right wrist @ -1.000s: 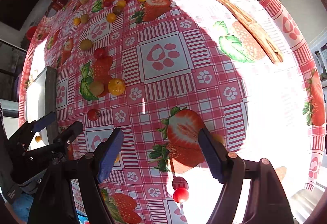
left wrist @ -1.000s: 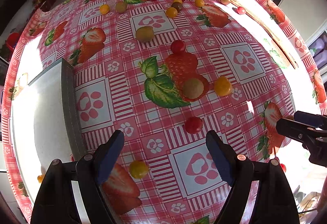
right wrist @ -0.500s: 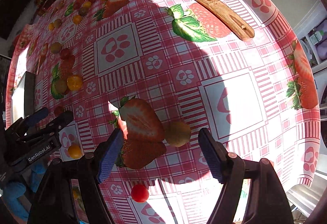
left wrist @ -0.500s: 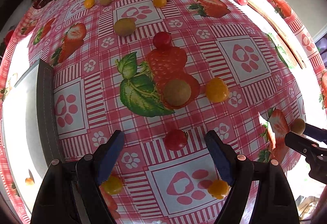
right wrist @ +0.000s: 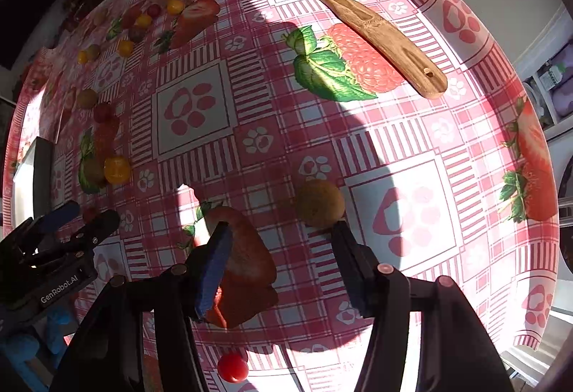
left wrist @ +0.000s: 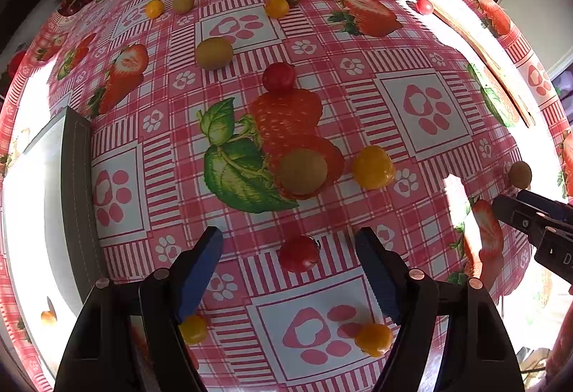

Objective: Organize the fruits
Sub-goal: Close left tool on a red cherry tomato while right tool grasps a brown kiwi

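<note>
We read "GenRobot.AI" in white on the black body of the left gripper (right wrist: 80, 222), seen from the right wrist view. On the right gripper (left wrist: 526, 206) body, left wrist view, only a cut-off "D" shows. Nothing else is legible.
</note>
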Tool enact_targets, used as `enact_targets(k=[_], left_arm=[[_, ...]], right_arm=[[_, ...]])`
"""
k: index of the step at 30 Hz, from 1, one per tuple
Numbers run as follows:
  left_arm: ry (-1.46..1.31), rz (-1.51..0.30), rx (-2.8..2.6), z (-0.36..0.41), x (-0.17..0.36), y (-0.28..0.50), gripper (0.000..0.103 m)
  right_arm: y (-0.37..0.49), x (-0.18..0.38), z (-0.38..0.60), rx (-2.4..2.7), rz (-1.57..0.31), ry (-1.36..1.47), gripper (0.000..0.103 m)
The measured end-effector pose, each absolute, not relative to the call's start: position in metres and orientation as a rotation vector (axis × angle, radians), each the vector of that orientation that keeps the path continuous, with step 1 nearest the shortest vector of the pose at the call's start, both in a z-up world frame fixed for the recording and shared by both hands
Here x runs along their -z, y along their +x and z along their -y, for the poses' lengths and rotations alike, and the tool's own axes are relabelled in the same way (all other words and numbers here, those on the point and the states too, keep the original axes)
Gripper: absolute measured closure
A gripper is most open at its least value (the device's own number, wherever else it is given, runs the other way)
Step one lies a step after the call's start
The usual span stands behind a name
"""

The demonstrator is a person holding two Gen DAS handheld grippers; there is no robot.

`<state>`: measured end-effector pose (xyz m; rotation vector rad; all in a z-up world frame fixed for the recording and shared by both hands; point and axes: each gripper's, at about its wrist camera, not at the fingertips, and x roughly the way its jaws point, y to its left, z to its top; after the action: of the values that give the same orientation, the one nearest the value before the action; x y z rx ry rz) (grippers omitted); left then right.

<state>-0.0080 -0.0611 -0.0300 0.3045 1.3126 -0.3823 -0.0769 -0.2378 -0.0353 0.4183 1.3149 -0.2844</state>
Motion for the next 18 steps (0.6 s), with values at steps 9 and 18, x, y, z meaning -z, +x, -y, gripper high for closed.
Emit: enact_targets(k=[9, 18], left_arm=[[0.314, -1.266, 0.437, 0.069, 0.021, -0.015, 0.078], [0.31, -1.267, 0.44, 0.068, 0.021, -0.015, 0.078]], right_arm=[[-0.069, 0.037, 0.254, 0.301, -1.271, 0.474, 0.095], [-0.068, 0.037, 0.256, 0.285, -1.275, 0.489, 0.092]])
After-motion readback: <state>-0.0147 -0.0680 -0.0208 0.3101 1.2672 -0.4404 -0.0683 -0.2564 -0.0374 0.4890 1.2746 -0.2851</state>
